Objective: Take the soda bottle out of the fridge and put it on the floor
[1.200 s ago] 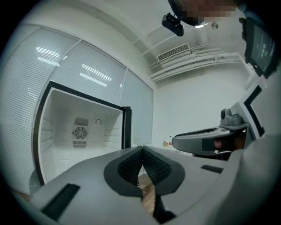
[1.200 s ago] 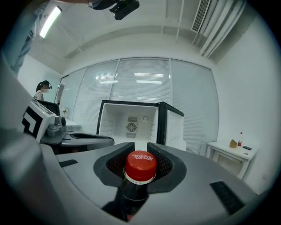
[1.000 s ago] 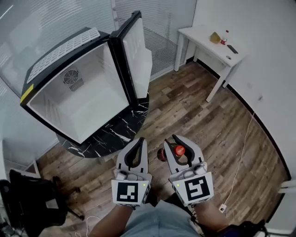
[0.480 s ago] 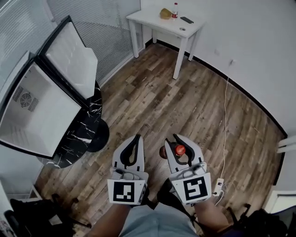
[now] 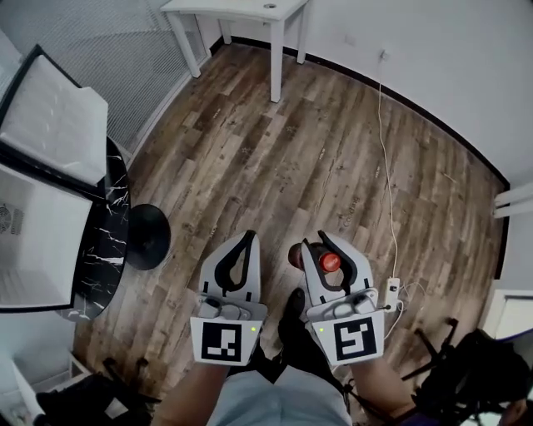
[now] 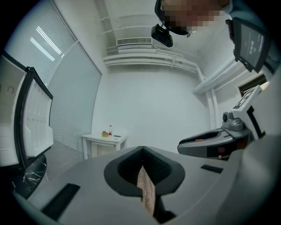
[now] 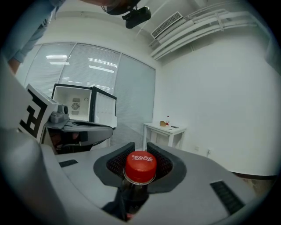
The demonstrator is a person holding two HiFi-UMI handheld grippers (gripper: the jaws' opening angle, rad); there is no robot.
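A dark soda bottle with a red cap [image 5: 328,261] [image 7: 140,163] hangs upright over the wooden floor [image 5: 275,158], its neck clamped between the jaws of my right gripper [image 5: 323,245] [image 7: 140,151]. My left gripper [image 5: 251,235] [image 6: 141,149] is beside it at the same height, its jaws shut together with nothing between them. The fridge [image 5: 33,216] stands at the left edge of the head view on a dark marble-top table, its door [image 5: 50,121] swung open and its white inside empty.
A white table [image 5: 241,10] stands at the far wall; the gripper views show a small bottle and other items on it [image 7: 167,121]. A white cable [image 5: 385,166] runs across the floor to a power strip [image 5: 391,291]. A dark round table base [image 5: 148,237] sits left.
The head view has swung right, away from the fridge and over open floor. Both grippers keep their places in the view, and the bottle stays in the right one.
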